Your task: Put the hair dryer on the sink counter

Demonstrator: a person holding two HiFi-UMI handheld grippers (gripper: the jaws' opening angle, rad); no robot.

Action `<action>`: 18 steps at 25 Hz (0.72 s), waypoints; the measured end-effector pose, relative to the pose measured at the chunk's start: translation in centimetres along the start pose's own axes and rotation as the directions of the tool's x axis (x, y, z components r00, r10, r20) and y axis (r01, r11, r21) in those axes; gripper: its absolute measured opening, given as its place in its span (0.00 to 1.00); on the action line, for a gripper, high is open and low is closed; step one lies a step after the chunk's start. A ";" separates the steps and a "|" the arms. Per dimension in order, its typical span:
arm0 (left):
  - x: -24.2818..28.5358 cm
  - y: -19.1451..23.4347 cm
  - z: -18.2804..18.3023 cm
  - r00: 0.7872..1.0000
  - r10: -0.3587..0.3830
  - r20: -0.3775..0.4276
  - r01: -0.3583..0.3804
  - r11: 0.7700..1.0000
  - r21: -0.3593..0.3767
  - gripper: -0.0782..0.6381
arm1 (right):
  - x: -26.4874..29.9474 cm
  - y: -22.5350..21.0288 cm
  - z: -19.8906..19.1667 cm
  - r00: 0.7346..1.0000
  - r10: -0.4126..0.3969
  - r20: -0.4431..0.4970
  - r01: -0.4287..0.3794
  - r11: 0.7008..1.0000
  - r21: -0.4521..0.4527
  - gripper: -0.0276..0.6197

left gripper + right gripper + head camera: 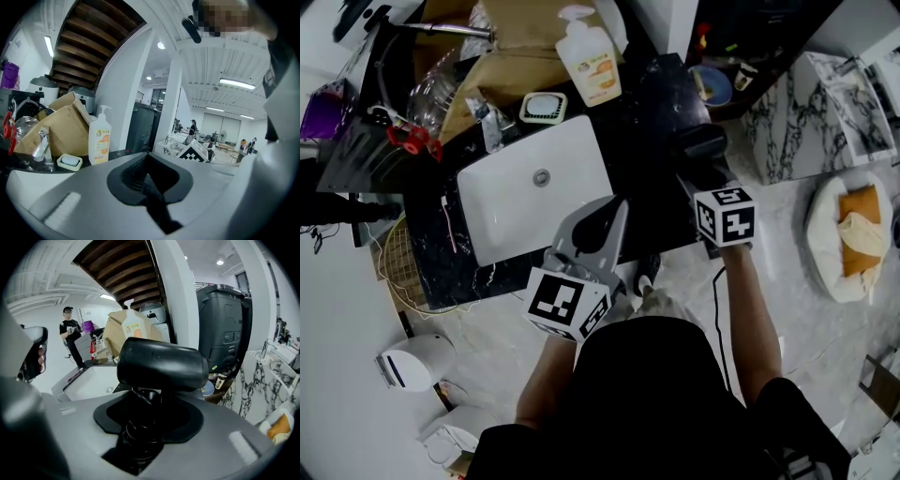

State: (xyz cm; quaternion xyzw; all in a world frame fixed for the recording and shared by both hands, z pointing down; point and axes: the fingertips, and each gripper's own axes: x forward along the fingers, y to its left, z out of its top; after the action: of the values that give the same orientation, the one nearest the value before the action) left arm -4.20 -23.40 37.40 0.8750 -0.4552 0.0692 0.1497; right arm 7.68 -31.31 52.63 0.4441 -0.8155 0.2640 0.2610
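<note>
- Right tool (140,427) is clamped on the handle of the black hair dryer (161,364). The barrel lies crosswise just past the jaws, and a coiled cord is bunched down in the gap.
- From the head view, the dryer is over the dark table (647,122), at 3 o'clock from the white sink basin (534,187). It's black on black there, so I honestly can't tell if it's touching the surface or just above it.
- Left tool (614,216) has its jaws pressed together with nothing between them. Its tip is over the basin's 4 o'clock corner.
- The two tools are near each other but not touching.
- A soap bottle (589,56) stands at 1 o'clock from the basin.
- A little soap dish (543,108) sits just beside the basin's rim at 12 o'clock.
</note>
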 end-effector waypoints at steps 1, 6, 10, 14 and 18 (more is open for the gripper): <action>0.0 0.0 -0.1 1.000 0.003 -0.003 -0.003 1.000 0.004 0.11 | 0.2 -0.2 -0.2 1.000 -0.008 -0.013 0.008 1.000 -0.003 0.33; 0.1 0.2 -0.3 1.000 0.009 -0.009 -0.009 1.000 -0.002 0.11 | 1.1 -0.7 -0.8 0.998 -0.031 -0.056 0.031 1.000 -0.006 0.33; 0.2 0.4 -0.4 1.000 0.009 -0.012 -0.009 1.000 0.000 0.11 | 2.0 -0.9 -1.1 0.997 -0.021 -0.078 0.021 1.000 0.002 0.33; 0.3 0.3 -0.4 1.000 0.006 -0.012 -0.006 1.000 -0.003 0.11 | 2.8 -1.1 -1.5 0.995 -0.016 -0.103 0.017 1.000 0.005 0.33; 0.4 0.4 -0.2 1.000 0.002 -0.010 -0.003 1.000 -0.002 0.11 | 3.2 -1.4 -1.5 0.992 -0.027 -0.119 0.028 1.000 0.007 0.33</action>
State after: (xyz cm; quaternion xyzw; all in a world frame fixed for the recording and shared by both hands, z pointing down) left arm -4.23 -23.85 37.81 0.8739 -0.4556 0.0734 0.1528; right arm 7.64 -32.82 56.07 0.4399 -0.7911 0.2897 0.3110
